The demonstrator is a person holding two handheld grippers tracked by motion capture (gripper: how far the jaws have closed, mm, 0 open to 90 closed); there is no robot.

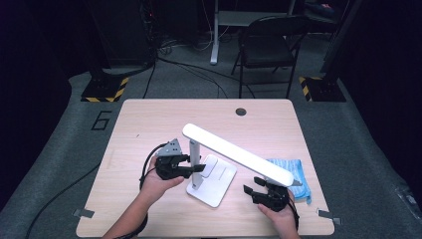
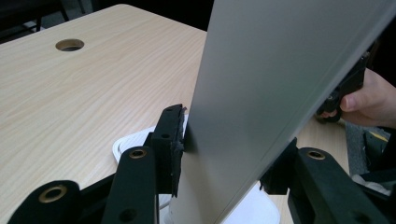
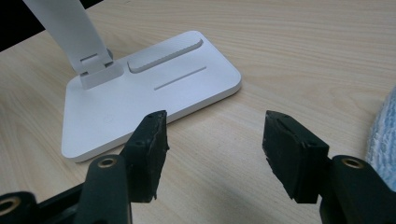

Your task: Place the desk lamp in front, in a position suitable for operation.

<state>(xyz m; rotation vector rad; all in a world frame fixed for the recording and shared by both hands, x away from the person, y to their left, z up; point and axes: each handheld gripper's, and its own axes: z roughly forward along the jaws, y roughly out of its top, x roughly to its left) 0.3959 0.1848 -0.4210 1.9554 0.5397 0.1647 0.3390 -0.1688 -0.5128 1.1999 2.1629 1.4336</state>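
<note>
A white desk lamp stands on the table on a flat base (image 1: 221,185) (image 3: 154,93), with an upright stem (image 1: 194,154) (image 2: 261,84) and a long light bar (image 1: 239,154) slanting down to the right. My left gripper (image 1: 197,169) (image 2: 229,154) is shut on the stem, one pad against each side of it, low above the base. My right gripper (image 1: 259,191) (image 3: 212,149) hovers open over bare wood to the right of the base, under the bar's near end, with nothing between its jaws.
A folded blue cloth (image 1: 298,172) (image 3: 385,130) lies at the table's right edge, just beside my right gripper. A cable hole (image 1: 241,111) (image 2: 70,45) sits near the far edge of the wooden table (image 1: 149,119). A folding chair (image 1: 268,45) stands beyond it.
</note>
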